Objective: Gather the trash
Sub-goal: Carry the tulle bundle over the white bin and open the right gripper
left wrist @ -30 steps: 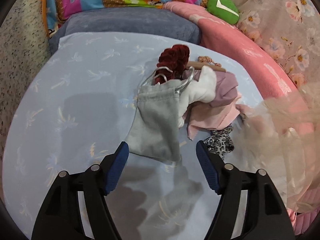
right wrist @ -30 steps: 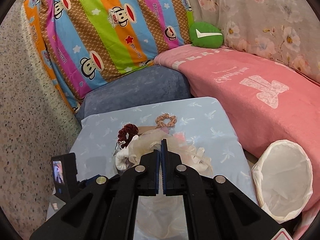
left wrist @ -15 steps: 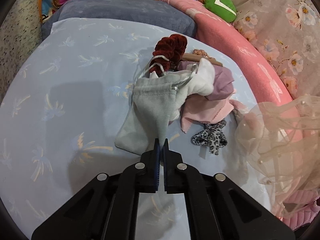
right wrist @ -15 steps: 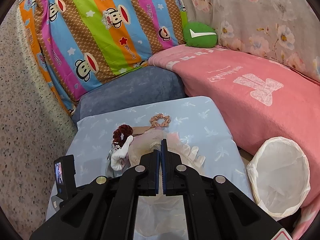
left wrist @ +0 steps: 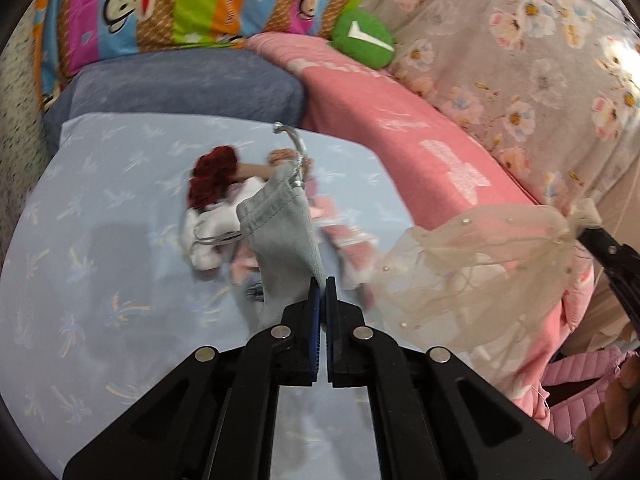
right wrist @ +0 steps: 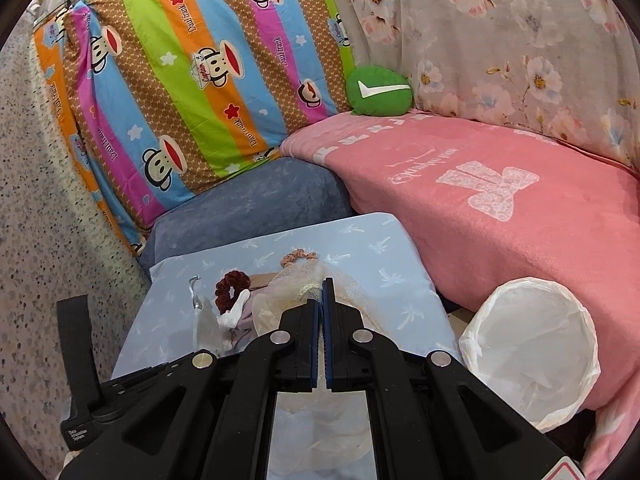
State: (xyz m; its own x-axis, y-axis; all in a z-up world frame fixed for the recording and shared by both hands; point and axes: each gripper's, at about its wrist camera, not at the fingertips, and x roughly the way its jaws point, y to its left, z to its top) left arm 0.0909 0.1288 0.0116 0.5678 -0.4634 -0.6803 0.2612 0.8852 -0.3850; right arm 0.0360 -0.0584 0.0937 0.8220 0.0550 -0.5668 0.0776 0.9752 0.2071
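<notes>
Item one, my left gripper [left wrist: 319, 280]: jaws, wide apart a second ago, now clamped on the grey drawstring pouch [left wrist: 282, 236], lifted clear of the clutter pile [left wrist: 224, 216] on the pale blue cushion [left wrist: 100, 208]. Item two, my right gripper [right wrist: 320, 284]: pinched on the sheer beige mesh bag [left wrist: 476, 268], held up. Item three, white-lined bin [right wrist: 528, 348]: farthest right, beside the cushion, likely receiving both.

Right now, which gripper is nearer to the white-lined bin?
Right. The right gripper, shut on the sheer mesh bag, sits just beside the bin. The left gripper, holding the grey pouch, is over the blue sheet, farther off.
</notes>
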